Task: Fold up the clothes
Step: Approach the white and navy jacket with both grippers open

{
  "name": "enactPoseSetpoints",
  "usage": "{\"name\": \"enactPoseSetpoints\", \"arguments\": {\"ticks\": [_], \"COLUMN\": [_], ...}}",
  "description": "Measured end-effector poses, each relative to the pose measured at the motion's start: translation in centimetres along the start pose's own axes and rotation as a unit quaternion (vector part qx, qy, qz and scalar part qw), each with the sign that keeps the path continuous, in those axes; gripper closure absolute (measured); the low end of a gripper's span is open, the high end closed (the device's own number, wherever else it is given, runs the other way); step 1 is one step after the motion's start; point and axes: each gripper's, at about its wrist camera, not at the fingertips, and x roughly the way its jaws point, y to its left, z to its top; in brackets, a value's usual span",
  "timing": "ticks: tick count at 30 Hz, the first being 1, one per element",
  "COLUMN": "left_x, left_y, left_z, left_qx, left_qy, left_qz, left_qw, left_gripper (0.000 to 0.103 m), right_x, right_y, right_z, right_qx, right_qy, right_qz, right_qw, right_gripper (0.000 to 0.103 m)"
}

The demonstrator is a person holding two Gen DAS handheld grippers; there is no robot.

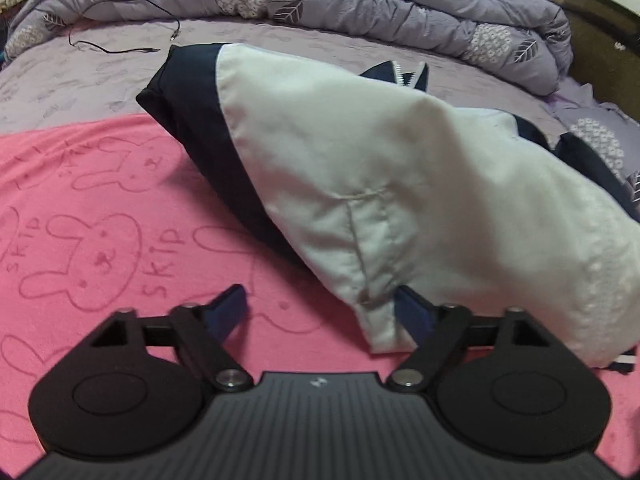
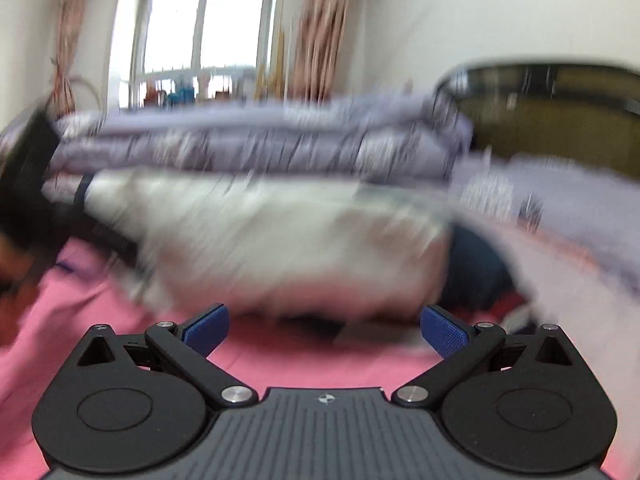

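Note:
A white jacket with navy trim and a zipper lies bunched on the pink blanket, its navy edge toward the left. My left gripper points down at its near corner with the jaws wide apart. The white hem drapes against the inside of the right finger, and only pink blanket shows between the pads. The right wrist view is smeared by motion. In it the jacket is a white heap ahead of my right gripper, which is open with nothing between its blue pads.
A rolled lilac quilt runs along the far side of the bed, with a thin black cable on the purple sheet. A dark headboard stands at the right. A window and curtains lie beyond.

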Motion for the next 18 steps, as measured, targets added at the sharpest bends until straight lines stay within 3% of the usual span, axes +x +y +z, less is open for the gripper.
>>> {"name": "enactPoseSetpoints", "arguments": {"ticks": [2, 5, 9, 12, 16, 18], "left_x": [2.1, 5.9, 7.8, 7.4, 4.4, 2.0], "left_y": [-0.5, -1.8, -1.9, -3.6, -6.7, -7.0], "left_z": [-0.3, -1.1, -1.2, -0.6, -1.7, -2.7], "left_qx": [-0.005, -0.013, -0.014, 0.026, 0.112, 0.127], "left_qy": [0.005, 0.004, 0.009, 0.026, 0.015, 0.006], "left_qz": [-0.021, -0.044, -0.052, -0.027, 0.034, 0.046], "left_qw": [0.9997, 0.9989, 0.9985, 0.999, 0.993, 0.9909], "left_gripper": [0.018, 0.018, 0.035, 0.043, 0.041, 0.039], "right_x": [2.3, 6.7, 11.3, 11.8, 9.2, 7.7], "right_y": [-2.7, -5.4, -5.6, -4.6, -2.5, -1.8], "right_z": [1.9, 3.7, 4.0, 3.5, 3.4, 3.8], "right_qx": [-0.001, 0.01, 0.008, 0.001, -0.05, -0.075], "right_qy": [-0.003, 0.032, 0.102, 0.136, 0.126, 0.123], "right_qz": [0.006, 0.044, 0.073, 0.074, 0.046, 0.035], "right_qw": [1.0, 0.998, 0.992, 0.988, 0.99, 0.989], "right_gripper": [0.0, 0.0, 0.001, 0.017, 0.015, 0.015]}}
